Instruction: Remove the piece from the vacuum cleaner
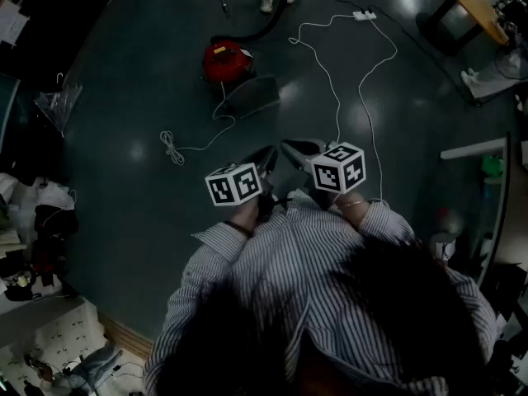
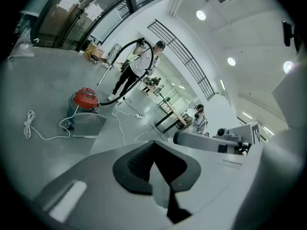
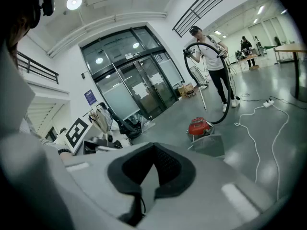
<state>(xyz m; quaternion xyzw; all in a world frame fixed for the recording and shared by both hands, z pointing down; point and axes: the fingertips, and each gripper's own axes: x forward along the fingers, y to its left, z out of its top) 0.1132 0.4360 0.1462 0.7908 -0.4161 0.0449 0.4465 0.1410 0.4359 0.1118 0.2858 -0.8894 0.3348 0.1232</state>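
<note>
standing person cropped, hose seemingly too

Head view down, all share vacuum cleaner

Head view dim, underexposed — dark floor shows pale glare spots from lamps overhead. Gripper views bright, lit by round ceiling lights and glass doors. Heavy fisheye bending, black corners. Left gripper and right gripper loom close, slightly soft.
</note>
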